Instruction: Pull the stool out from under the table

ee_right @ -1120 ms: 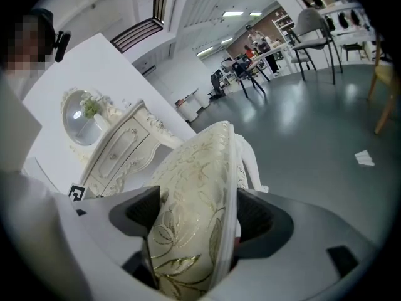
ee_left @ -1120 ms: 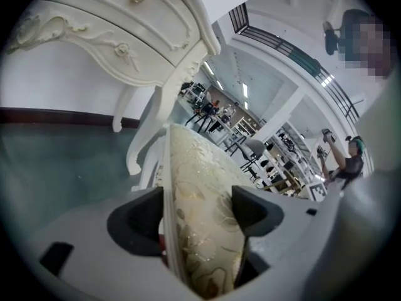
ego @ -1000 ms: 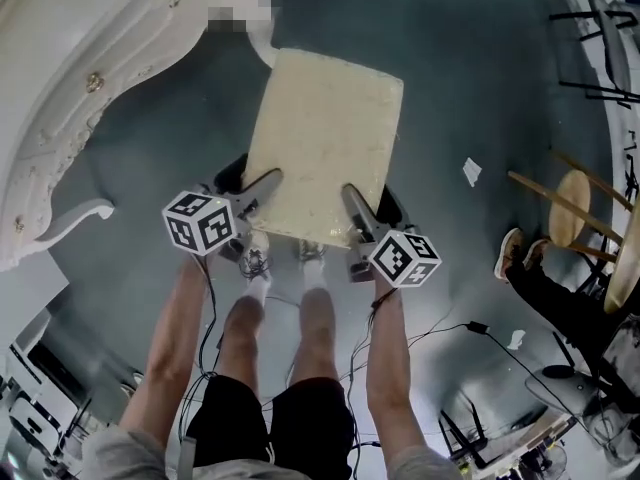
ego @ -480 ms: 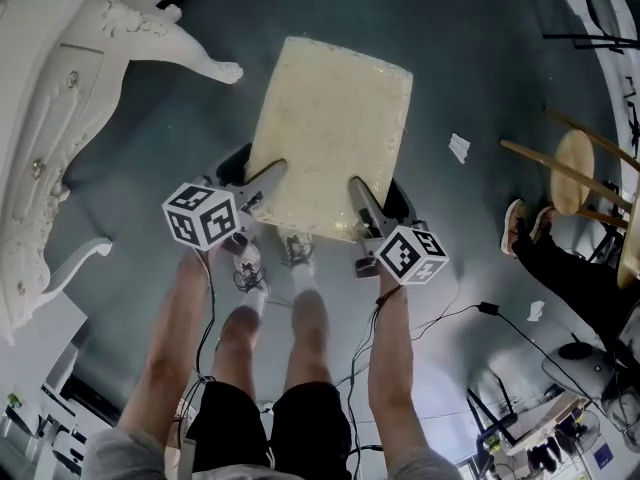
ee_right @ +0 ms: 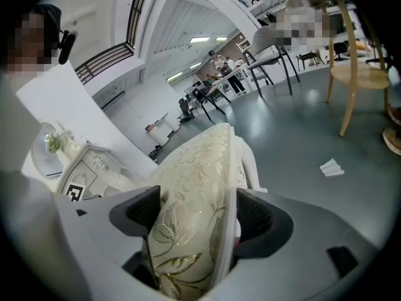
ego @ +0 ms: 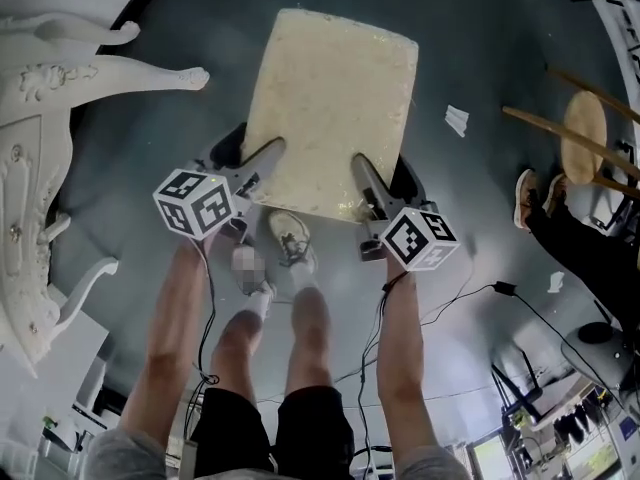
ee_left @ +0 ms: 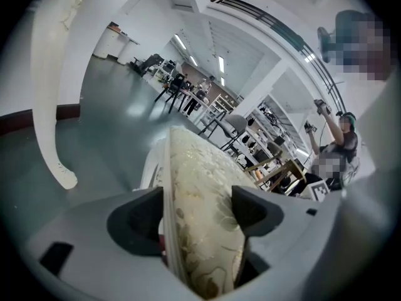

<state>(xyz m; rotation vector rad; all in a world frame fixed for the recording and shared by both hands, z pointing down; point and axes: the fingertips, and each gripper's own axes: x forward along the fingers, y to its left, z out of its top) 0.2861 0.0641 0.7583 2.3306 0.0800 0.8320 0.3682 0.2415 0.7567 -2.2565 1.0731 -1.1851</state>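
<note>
Dragged stool (ego: 330, 98) farther out from white table (ego: 25, 168). Pinching its cushioned near edge with left gripper (ego: 264, 164) and right gripper (ego: 363, 180).

Paper scrap (ego: 457, 120) on grey floor (ego: 480, 28), round wooden bar stool (ego: 583, 133), a seated person's shoes (ego: 527, 196) nearby, black cable (ego: 503, 289)

The left claw (ee_left: 199, 213) is closed on the near edge of the stool (ee_left: 195, 168). Its two dark jaws press against either side of the cream cushion, which has a leaf pattern. A strip of the stool's white frame shows just left of the cushion. Well to the claw's left, a curved white leg (ee_left: 47, 105) stands on the grey-green floor (ee_left: 119, 115). Ahead and to the right, beyond the stool, a person (ee_left: 343, 140) raises an arm.
</note>
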